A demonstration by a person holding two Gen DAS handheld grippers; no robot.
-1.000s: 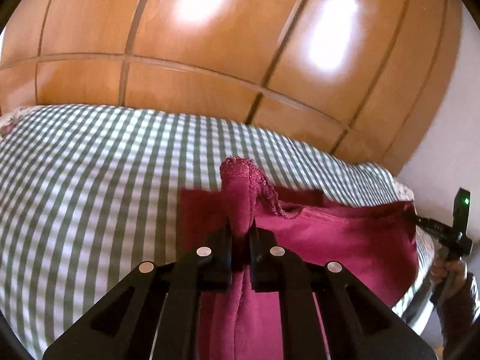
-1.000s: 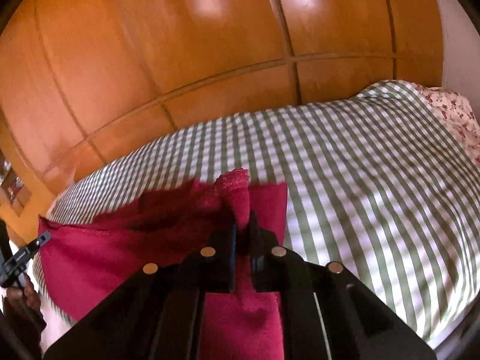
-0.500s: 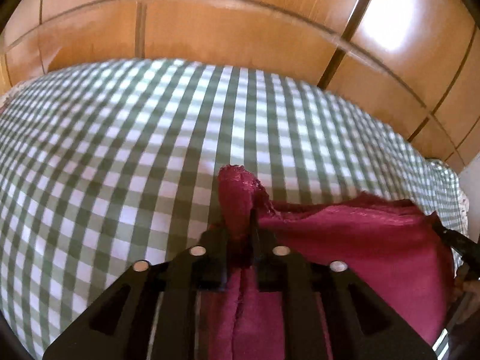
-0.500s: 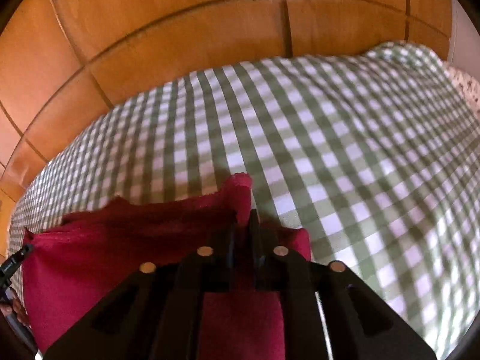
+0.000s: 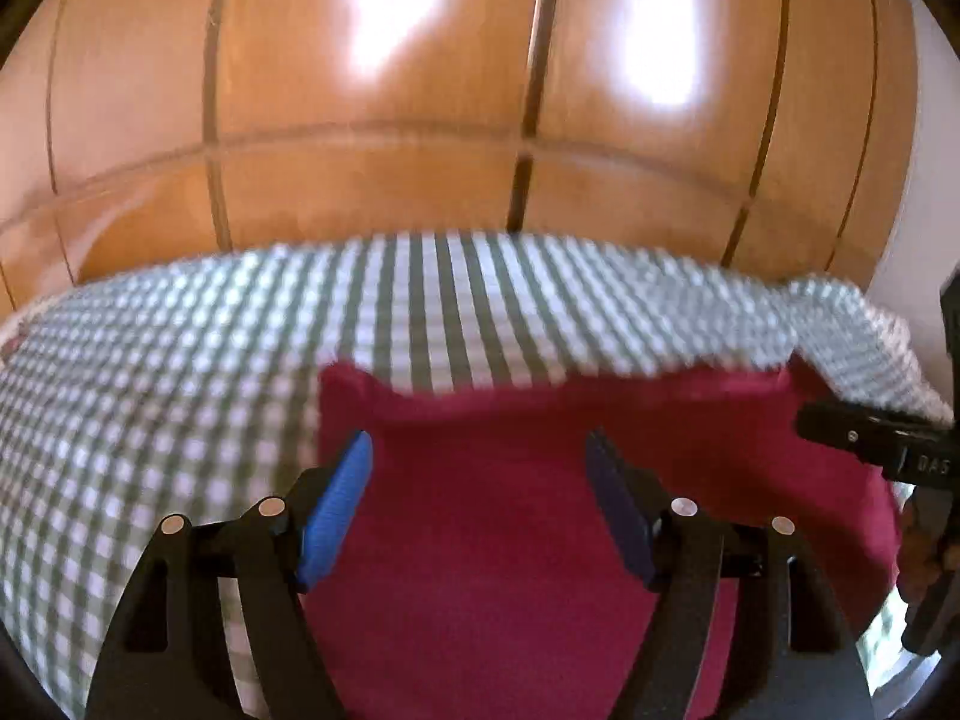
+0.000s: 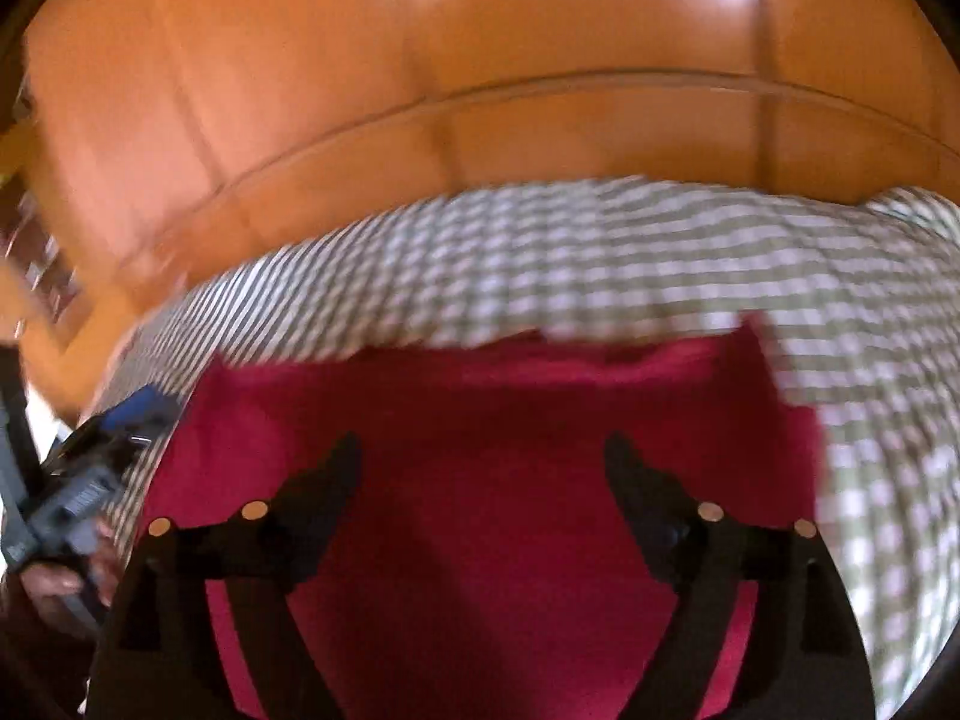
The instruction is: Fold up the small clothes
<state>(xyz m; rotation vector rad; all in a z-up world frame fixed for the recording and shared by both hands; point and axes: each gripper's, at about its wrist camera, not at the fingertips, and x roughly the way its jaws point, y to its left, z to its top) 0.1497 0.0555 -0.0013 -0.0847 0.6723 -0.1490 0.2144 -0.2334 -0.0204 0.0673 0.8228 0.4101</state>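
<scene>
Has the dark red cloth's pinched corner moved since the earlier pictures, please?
Yes: the dark red cloth now lies flat on the green checked bedcover, released by the just-opened left gripper.

Wall unit: glossy orange-brown wood panels point(image 5: 372, 192), split by dark vertical and horizontal grooves.
Light: two bright glare patches point(image 5: 654, 42) high on the panels.
Bed: green-and-white checked cover point(image 5: 150, 396), running up to the panels.
Side wall: pale strip point(image 5: 930, 180) at right edge.
</scene>
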